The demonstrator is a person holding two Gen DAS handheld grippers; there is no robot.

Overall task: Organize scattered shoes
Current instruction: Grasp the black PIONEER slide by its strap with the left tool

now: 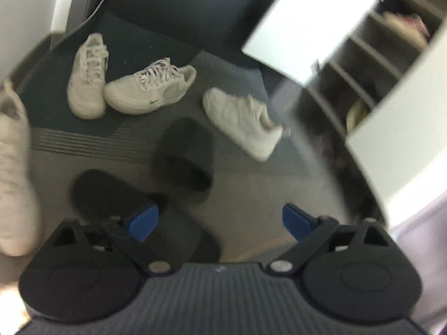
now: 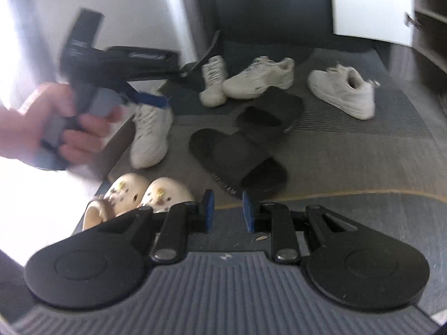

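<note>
In the left wrist view, two black slides (image 1: 184,153) (image 1: 111,195) lie on the floor just ahead of my left gripper (image 1: 220,220), which is wide open and holds nothing. Beyond them are three white sneakers (image 1: 88,78) (image 1: 151,89) (image 1: 243,120), and a fourth (image 1: 14,167) is at the left edge. In the right wrist view, my right gripper (image 2: 228,210) hangs low over the floor, its jaws a narrow gap apart and empty. Ahead of it lies a black slide (image 2: 245,162), with cream clogs (image 2: 125,192) to the left. A hand (image 2: 69,120) holds the left gripper (image 2: 167,79) above a white sneaker (image 2: 151,134).
An open shoe cabinet (image 1: 349,78) with several shelves stands at the right, and its white door (image 1: 307,28) is swung out. Shoes are blurred inside it. A dark ribbed mat (image 2: 363,131) covers the floor under the sneakers. A white wall (image 2: 125,14) is at the left.
</note>
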